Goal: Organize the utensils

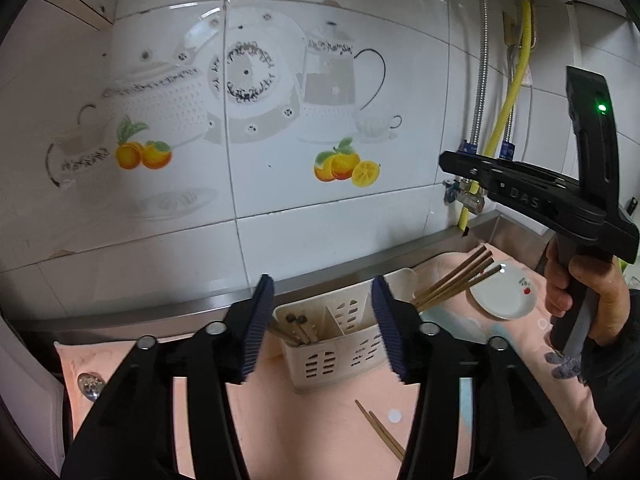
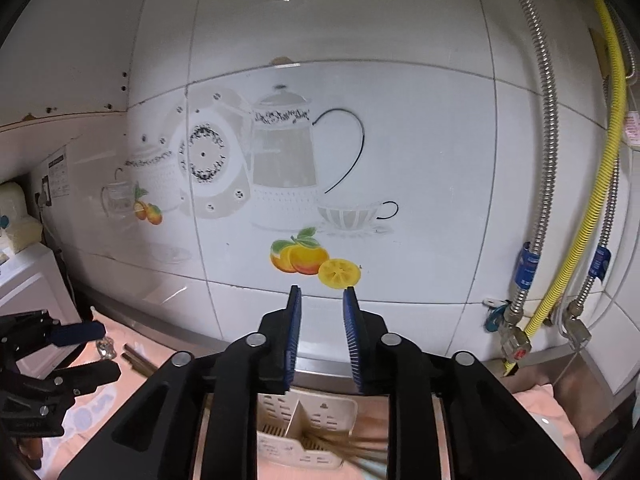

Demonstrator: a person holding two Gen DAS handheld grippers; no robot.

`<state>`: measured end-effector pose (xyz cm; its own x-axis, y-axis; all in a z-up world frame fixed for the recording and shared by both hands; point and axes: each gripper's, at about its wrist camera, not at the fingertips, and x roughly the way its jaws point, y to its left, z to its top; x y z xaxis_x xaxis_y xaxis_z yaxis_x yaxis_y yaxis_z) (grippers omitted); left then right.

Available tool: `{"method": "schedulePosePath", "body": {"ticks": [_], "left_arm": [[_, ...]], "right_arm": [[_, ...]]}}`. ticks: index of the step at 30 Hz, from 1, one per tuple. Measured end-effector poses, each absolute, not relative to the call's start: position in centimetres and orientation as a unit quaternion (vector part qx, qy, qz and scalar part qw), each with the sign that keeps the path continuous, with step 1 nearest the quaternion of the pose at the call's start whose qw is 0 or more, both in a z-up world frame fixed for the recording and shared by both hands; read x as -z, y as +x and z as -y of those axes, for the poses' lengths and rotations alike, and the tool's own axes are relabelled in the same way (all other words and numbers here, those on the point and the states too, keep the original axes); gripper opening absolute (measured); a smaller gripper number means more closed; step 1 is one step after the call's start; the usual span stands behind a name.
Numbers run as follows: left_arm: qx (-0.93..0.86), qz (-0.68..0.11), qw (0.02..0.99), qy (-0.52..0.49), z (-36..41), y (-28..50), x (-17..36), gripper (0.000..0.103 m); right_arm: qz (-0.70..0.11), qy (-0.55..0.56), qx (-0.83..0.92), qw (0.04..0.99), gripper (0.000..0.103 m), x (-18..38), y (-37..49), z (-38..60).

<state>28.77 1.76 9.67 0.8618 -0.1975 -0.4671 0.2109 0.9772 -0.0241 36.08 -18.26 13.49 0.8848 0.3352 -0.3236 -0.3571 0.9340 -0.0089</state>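
Several chopsticks (image 1: 456, 280) already stand in your caddy (image 1: 340, 340), but a pair (image 1: 380, 432) lies on the surface (image 1: 320, 420). Both the left gripper (image 1: 322, 324) and the right gripper (image 2: 322, 336) have fingers open, holding nothing.

White wall tiles (image 1: 280, 220) printed with a teapot (image 2: 284, 164) and oranges (image 1: 344, 164) fill the upper frame. At the right edge, a yellow corrugated hose (image 2: 596, 184) runs beside braided metal hoses (image 2: 548, 128) to valves. A peach cloth (image 1: 320, 420) covers the lower frame, under a steel ledge (image 1: 340, 268).
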Motion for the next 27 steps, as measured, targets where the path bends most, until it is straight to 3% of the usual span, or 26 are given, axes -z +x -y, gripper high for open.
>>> {"method": "schedulePosePath", "body": {"ticks": [14, 27], "left_arm": [[0.091, -0.246, 0.965, -0.015, -2.8, 22.2, -6.4, 0.090], [0.070, -0.286, 0.956, -0.018, -3.1, 16.8, -0.3, 0.097]], "right_arm": [[-0.223, -0.027, -0.200, 0.954, 0.052, -7.7, 26.8, 19.3], [-0.284, -0.058, -0.199, 0.936, 0.057, 1.7, 18.5, 18.9]]}}
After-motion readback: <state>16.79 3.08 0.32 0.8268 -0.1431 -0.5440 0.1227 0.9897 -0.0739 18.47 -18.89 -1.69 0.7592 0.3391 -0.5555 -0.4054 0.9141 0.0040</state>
